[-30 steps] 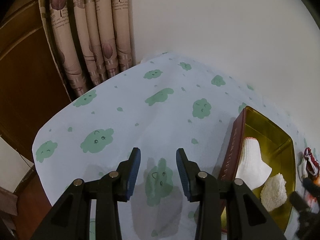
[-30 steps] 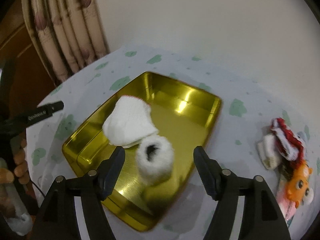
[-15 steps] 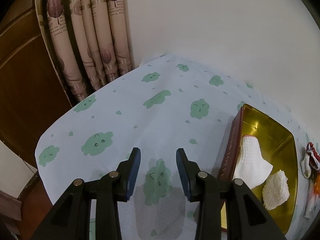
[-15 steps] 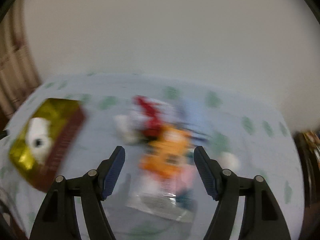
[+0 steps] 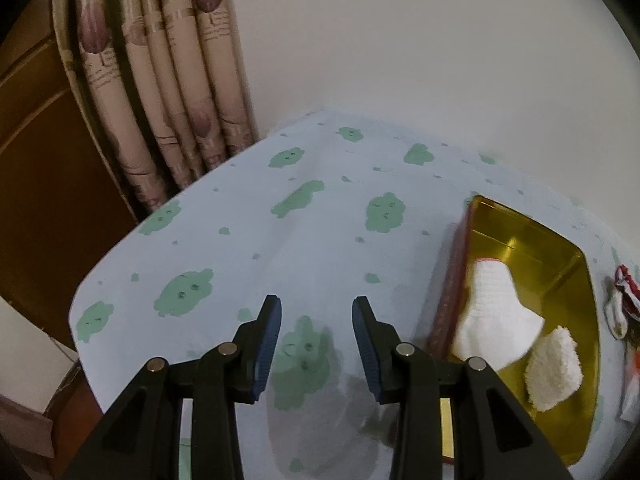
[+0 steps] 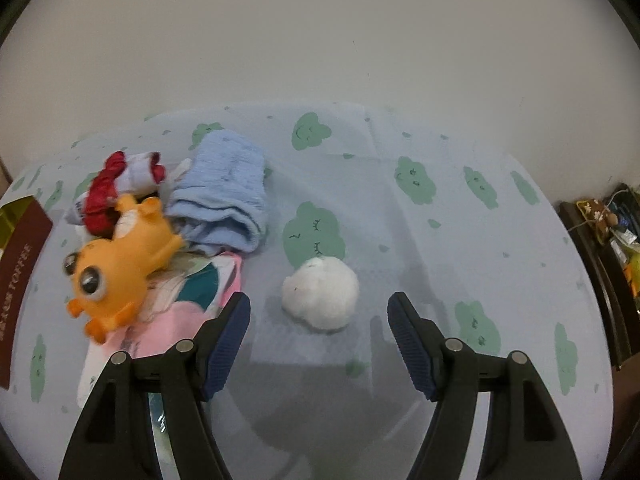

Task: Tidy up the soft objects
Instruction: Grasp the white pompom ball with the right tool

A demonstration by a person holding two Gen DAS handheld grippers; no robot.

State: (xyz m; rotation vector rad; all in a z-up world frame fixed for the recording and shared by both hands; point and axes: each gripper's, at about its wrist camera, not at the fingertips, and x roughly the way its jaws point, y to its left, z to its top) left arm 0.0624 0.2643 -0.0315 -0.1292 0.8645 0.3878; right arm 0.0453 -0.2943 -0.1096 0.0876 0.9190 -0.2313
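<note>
In the right wrist view my right gripper (image 6: 318, 314) stands open above the cloth, and a white fluffy ball (image 6: 320, 294) lies just ahead between its fingers, untouched. Left of it sit an orange toy (image 6: 120, 264), a folded blue cloth (image 6: 224, 196), a red and white sock (image 6: 120, 178) and a pink packet (image 6: 168, 320). My left gripper (image 5: 316, 320) is open over bare cloth in the left wrist view. To its right the gold tin (image 5: 560, 248) holds a white knitted sock (image 5: 492, 312) and a fluffy white piece (image 5: 554, 368).
The table wears a pale blue cloth with green blobs (image 5: 280, 232). A curtain (image 5: 160, 80) and a brown wooden panel (image 5: 40, 160) stand at the back left. A dark shelf with clutter (image 6: 608, 232) sits beyond the table's right edge. The tin's brown side (image 6: 20, 280) shows at left.
My right gripper has swung away from the gold tin to the right and now hovers over the white fluffy ball. The left gripper has stayed over the same patch of cloth.
</note>
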